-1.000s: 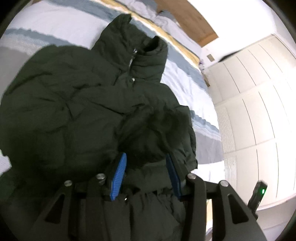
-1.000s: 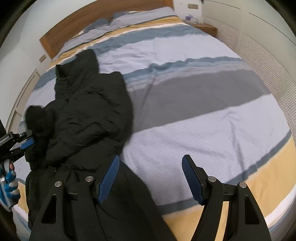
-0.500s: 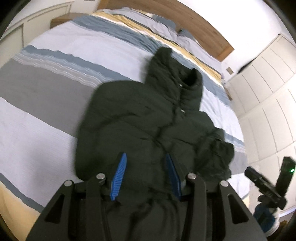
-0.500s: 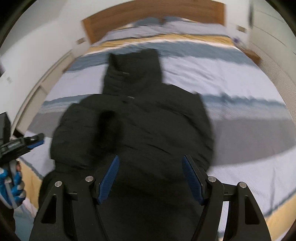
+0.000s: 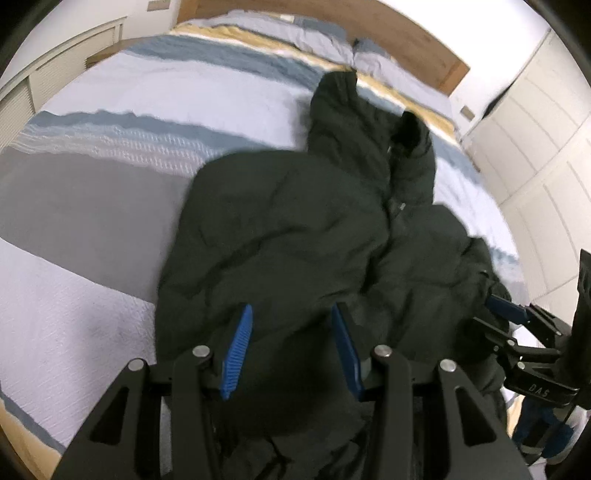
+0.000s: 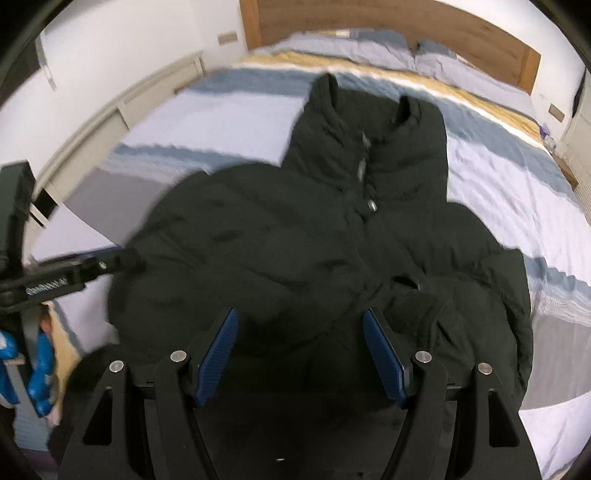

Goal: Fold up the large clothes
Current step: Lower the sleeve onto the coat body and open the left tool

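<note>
Both grippers are swinging in over the dark puffer jacket (image 6: 295, 236), which a second ago sat off to one side in both views and is now lying front-up, collar toward the headboard (image 6: 388, 22), on the striped bed (image 5: 110, 206). Left gripper (image 5: 291, 343) and right gripper (image 6: 299, 354) are hovering part-open, gripping nothing.

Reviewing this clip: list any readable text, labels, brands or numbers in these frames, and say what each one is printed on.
"DAS": white letters on the black body of the right gripper, at the right edge of the left wrist view.
White lettering on the left gripper, seen in the right wrist view: too blurred to read.
None visible on the jacket or bed.
</note>
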`<state>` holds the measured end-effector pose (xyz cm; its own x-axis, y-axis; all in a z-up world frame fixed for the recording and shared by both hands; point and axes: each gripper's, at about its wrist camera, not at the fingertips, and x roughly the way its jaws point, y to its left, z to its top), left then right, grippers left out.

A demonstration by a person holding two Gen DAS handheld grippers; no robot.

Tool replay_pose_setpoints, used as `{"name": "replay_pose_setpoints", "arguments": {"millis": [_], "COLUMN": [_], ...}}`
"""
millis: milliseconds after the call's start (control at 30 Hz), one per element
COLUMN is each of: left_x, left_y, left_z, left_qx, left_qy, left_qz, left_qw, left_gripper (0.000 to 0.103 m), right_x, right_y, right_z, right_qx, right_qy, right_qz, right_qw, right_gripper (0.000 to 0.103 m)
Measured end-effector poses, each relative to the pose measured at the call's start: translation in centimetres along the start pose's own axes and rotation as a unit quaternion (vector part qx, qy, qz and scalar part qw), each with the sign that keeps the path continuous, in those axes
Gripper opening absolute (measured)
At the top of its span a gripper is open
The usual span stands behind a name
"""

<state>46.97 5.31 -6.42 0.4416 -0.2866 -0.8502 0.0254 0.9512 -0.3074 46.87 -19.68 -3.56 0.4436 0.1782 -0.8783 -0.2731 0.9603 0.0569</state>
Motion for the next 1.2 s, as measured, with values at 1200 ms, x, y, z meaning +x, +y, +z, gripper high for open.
{"name": "replay_pose_setpoints", "arguments": {"millis": [1200], "left_x": [2.7], "left_y": [-4.4], "left_z": [-2.2], "left_qx": [0.113], "left_qy": [-0.026], "left_qz": [0.067], "left_qw": [0.991], "left_gripper": [0.043], "right_x": [2.6], "right_y": [-1.2], "right_z": [-2.7], "right_qx": [0.026], "right_qy": [0.044], "right_qz": [-0.037], "right_qw": [0.998], "right_gripper": [0.072]}}
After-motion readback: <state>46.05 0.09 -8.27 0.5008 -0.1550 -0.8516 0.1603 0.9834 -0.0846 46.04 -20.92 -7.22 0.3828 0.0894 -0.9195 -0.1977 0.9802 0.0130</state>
